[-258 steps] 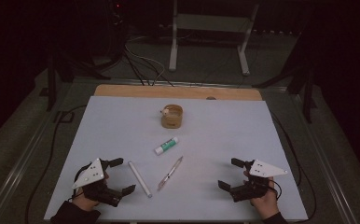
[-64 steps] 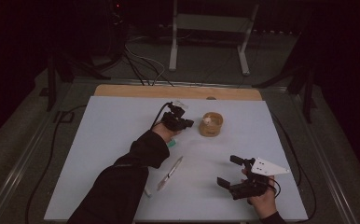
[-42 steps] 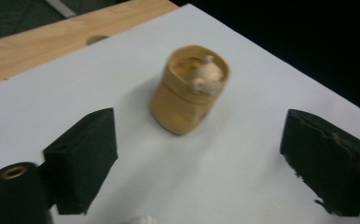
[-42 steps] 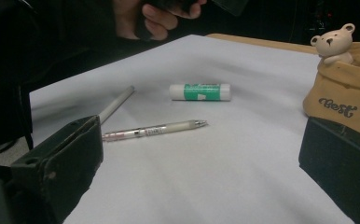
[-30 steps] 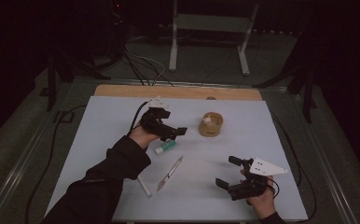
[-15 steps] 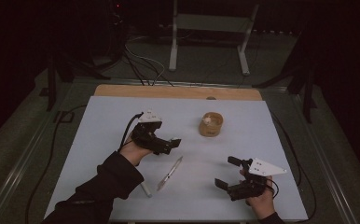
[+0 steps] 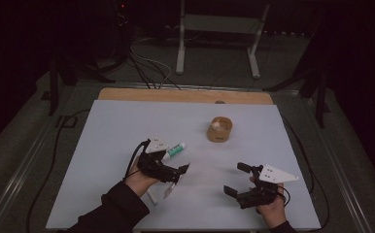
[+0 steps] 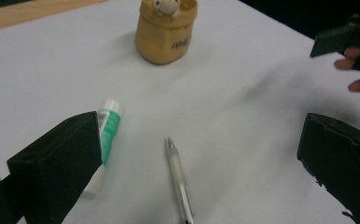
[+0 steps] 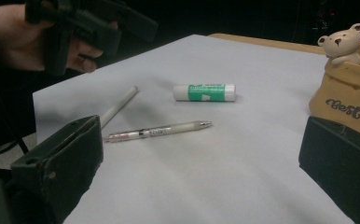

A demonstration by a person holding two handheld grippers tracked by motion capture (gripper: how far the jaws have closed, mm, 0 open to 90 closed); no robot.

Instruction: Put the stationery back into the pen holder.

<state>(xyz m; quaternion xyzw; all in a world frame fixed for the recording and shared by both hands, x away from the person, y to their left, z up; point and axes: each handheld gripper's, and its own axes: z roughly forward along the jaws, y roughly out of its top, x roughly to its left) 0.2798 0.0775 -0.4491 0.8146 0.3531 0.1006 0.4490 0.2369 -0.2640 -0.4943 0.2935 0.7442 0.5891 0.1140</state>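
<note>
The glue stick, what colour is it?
The glue stick is green and white, with a white cap; clearest in the right gripper view.

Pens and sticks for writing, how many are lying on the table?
2. A clear pen lies in the middle, under the left gripper. A white stick lies beside it, nearer the left hand. Others might be hidden.

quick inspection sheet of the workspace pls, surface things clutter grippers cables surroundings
surface: white table top, wooden strip along its far edge
job's things: pen lying flat under the left gripper; green glue stick beside it
clutter: tan holder with a bear figure; white stick
grippers: left open above the pen; right gripper open, low near the front edge
cables: one trailing from the left gripper, more on the floor
surroundings: dark room, metal stand behind the table
</note>
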